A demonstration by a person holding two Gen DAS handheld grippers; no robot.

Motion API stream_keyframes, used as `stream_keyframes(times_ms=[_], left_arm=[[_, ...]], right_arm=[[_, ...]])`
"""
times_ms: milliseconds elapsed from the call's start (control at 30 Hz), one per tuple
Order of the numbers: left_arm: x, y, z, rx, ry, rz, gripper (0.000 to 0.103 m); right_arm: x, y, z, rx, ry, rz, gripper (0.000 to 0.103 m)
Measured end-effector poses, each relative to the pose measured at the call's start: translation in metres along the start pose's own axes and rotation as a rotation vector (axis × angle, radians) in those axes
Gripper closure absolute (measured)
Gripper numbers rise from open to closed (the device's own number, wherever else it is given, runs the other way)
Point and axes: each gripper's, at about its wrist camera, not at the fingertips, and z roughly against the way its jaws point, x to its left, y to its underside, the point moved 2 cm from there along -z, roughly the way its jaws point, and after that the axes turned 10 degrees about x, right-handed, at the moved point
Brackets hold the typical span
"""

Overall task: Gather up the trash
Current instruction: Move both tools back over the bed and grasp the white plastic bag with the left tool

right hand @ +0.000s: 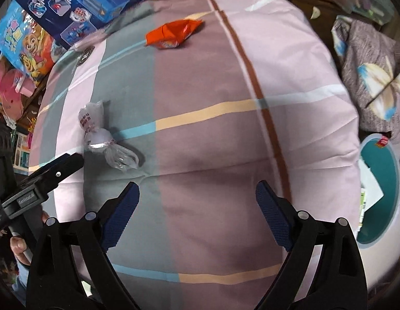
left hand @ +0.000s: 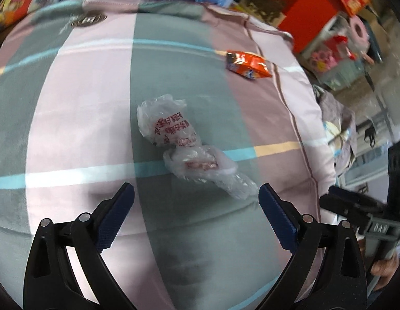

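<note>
A crumpled clear plastic bag [left hand: 189, 144] with red print lies on the checked bedspread [left hand: 83, 103], just beyond my left gripper [left hand: 196, 193], which is open with nothing between its jaws. An orange snack wrapper [left hand: 247, 64] lies farther off, near the bed's right edge. In the right wrist view the same plastic bag [right hand: 104, 139] sits to the left and the orange wrapper [right hand: 172, 35] at the far end. My right gripper [right hand: 197, 190] is open over bare bedspread [right hand: 213, 129], empty. The other gripper's body [right hand: 45, 178] pokes in from the left there.
A teal-lined bin [right hand: 381, 191] with paper in it stands off the bed's right side. A grey patterned garment [right hand: 373, 82] lies beyond it. Toy boxes [right hand: 70, 5] line the bed's far end, and red boxes [left hand: 316, 7] and shelves stand at the right.
</note>
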Motion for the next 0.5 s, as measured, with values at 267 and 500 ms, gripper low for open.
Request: stream_keyframes(times_ms=[267,500], left_arm=[[-0.011,-0.017,-0.028,0.038,-0.041,0.026,0.006],[-0.022,-0.022,-0.042,-0.019,-0.205,-0.033,0.03]], right_arm=[[-0.003,-0.026,-0.007,0.038,0.049,0.015,0.015],[-0.011,-0.053,-0.018,0.058,0.075,0.015,0.015]])
